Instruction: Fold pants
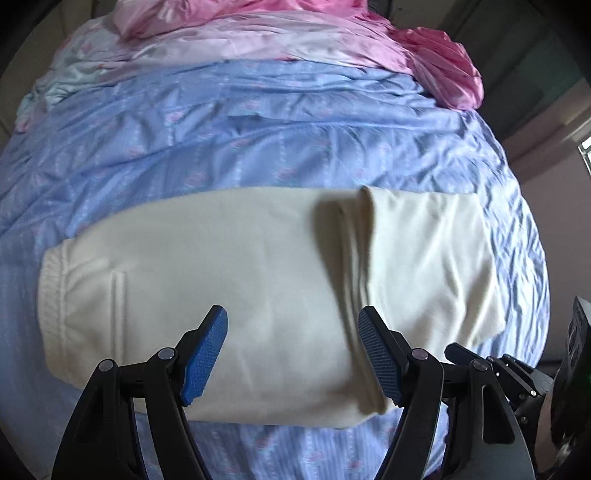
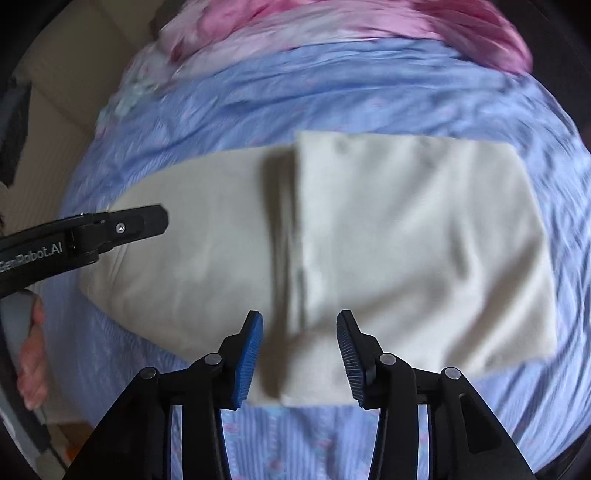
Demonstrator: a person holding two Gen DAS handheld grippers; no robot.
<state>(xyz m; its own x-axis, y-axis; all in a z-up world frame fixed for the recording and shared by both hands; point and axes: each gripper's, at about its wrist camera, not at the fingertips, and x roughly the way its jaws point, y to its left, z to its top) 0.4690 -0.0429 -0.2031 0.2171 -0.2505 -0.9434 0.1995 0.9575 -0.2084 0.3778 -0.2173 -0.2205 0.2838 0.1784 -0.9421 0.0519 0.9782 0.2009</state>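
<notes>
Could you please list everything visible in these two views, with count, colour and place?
Pants: one, cream, partly folded, lying flat on the blue bedspread.
Bedspread: one, light blue with small pink motifs, wrinkled, covering the bed.
Pink bedding: a crumpled heap, count unclear, at the far end of the bed.
Left tongs: one, black with blue pads, open above the pants, nothing gripped.
Right tongs: one, black with blue pads, open over the folded edge, nothing gripped.
Hand: one, at the right view's left edge.

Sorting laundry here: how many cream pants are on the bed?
1. The pants lie across the blue bedspread, leg end folded over the middle; more garments could hide in the pink bedding behind.
</notes>
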